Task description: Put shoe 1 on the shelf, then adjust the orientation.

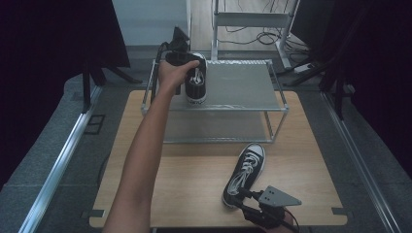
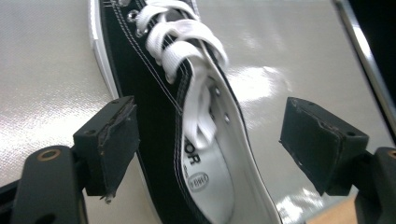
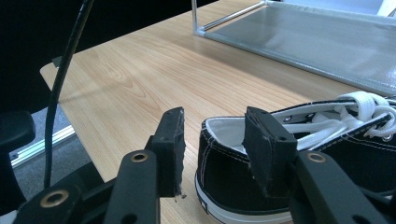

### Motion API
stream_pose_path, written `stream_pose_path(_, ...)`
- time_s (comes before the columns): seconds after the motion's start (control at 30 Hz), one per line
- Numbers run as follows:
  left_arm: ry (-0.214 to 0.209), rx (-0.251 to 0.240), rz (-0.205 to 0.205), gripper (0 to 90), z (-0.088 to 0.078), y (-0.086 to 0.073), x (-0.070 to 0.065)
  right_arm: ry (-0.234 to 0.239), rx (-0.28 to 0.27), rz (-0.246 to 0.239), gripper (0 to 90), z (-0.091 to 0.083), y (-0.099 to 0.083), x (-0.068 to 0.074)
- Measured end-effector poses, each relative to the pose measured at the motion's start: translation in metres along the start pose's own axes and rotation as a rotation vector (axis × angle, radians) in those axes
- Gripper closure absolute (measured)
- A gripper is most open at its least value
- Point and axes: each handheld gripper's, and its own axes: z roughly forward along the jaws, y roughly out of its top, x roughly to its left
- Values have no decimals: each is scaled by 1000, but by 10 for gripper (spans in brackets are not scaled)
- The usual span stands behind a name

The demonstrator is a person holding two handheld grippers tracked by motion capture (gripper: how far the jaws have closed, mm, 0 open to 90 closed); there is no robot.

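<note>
The left tongs (image 2: 210, 144) are spread apart, clear of a sneaker (image 1: 196, 80) set on the rack's top shelf (image 1: 243, 87). The right tongs (image 3: 215, 149) are parted astride the heel of the second sneaker (image 3: 327, 154) on the bench (image 3: 140, 79); clamping and lifting it seem called for next.

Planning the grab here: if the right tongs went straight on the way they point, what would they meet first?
Probably the heel of the black sneaker on the wooden table: the right tongs stand open around it, one jaw outside, one apparently over the opening.
</note>
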Motion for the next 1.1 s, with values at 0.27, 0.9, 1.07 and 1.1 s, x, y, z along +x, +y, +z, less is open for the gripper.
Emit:
stream_pose_path(0.27,-62,-38,59,224,-26,-18,9,-1,1,0,579,2,0,1)
stream_pose_path(0.9,-90,-97,134,223,-73,-66,37,29,-3,-50,583,9,5,25)
stream_pose_path(1.07,-79,-108,127,216,-79,-79,52,63,31,-75,585,20,1,37)
stream_pose_path(1.1,-76,-108,123,215,-79,-84,58,72,50,-86,591,26,-2,42)
